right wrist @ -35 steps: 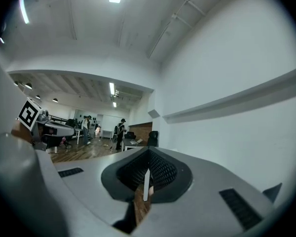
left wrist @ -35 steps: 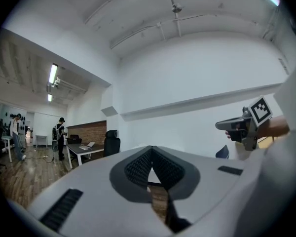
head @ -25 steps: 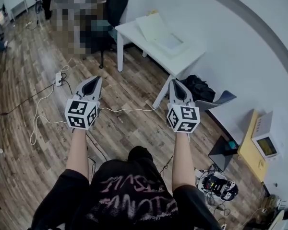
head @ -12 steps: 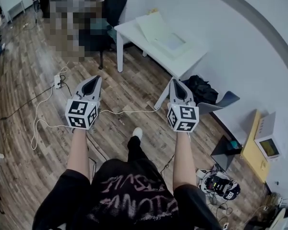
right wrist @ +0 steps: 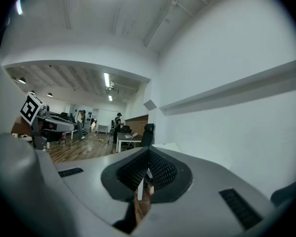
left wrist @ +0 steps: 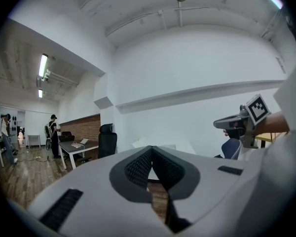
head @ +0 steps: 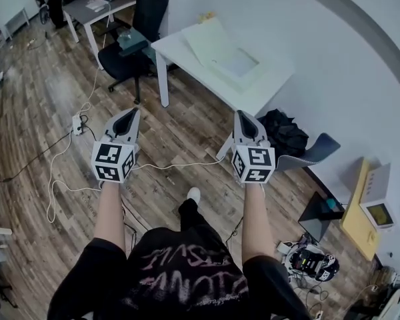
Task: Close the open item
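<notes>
I hold both grippers out at chest height over a wooden floor. In the head view my left gripper (head: pixel 127 117) and right gripper (head: pixel 245 120) point forward, side by side and about a shoulder's width apart. Each has its jaws together at the tips with nothing between them. The left gripper view shows its gripper (left wrist: pixel 151 150) shut, with the right one off to the side. In the right gripper view that gripper (right wrist: pixel 148 152) is shut too. A white microwave (head: pixel 378 210) with a lit front sits on a yellow cabinet (head: pixel 355 212) at the far right; whether its door stands open I cannot tell.
A white table (head: pixel 187 62) with papers stands ahead against the wall. A black office chair (head: pixel 135 42) and a dark desk (head: pixel 97 9) lie beyond it. A power strip with cables (head: pixel 77 122) crosses the floor at left. A black bag (head: pixel 283 135) and blue chair (head: pixel 317 149) stand at right.
I have stepped forward; a white shoe now shows below the grippers and the table has drawn nearer. Both grippers keep their pose and stay shut.
</notes>
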`<control>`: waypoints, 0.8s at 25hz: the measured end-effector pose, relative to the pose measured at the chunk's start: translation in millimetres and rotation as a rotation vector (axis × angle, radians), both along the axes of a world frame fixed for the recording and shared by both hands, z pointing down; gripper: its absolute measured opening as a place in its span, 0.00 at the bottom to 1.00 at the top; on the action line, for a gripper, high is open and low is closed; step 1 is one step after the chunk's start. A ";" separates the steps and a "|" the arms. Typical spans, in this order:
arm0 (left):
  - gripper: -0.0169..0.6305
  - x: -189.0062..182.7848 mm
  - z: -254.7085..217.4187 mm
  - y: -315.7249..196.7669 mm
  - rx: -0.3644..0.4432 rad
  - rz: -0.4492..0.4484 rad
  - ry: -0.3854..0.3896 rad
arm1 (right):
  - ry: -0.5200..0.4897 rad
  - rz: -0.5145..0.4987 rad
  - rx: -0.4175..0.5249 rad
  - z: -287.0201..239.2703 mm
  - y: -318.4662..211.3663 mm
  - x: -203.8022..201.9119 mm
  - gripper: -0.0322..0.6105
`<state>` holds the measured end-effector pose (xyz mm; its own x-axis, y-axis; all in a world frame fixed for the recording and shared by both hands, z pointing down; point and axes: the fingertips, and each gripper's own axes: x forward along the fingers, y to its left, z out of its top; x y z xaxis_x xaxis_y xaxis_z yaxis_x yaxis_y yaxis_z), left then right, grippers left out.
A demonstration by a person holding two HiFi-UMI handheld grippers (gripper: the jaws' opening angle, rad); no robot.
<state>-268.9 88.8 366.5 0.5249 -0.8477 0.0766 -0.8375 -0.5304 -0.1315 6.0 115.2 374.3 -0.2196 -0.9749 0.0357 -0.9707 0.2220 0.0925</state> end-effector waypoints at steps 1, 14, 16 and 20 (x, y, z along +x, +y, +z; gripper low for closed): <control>0.03 2.1 0.9 -12.2 -0.004 -0.005 0.001 | 0.001 -0.001 -0.005 1.5 -12.0 3.6 0.06; 0.03 49.3 -1.5 -171.2 -0.023 -0.046 -0.025 | 0.011 -0.043 -0.041 0.9 -185.3 49.9 0.06; 0.03 56.9 0.9 -186.7 -0.030 -0.048 -0.028 | 0.014 -0.046 -0.042 1.2 -201.9 54.6 0.06; 0.03 71.9 9.5 -209.9 -0.048 -0.036 -0.057 | 0.009 -0.030 -0.047 2.8 -226.1 73.7 0.06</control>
<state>-197.0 -121.1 375.9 0.4878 -0.8606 0.1462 -0.8479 -0.5070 -0.1549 79.7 -110.9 377.1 -0.2484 -0.9650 0.0837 -0.9626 0.2556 0.0902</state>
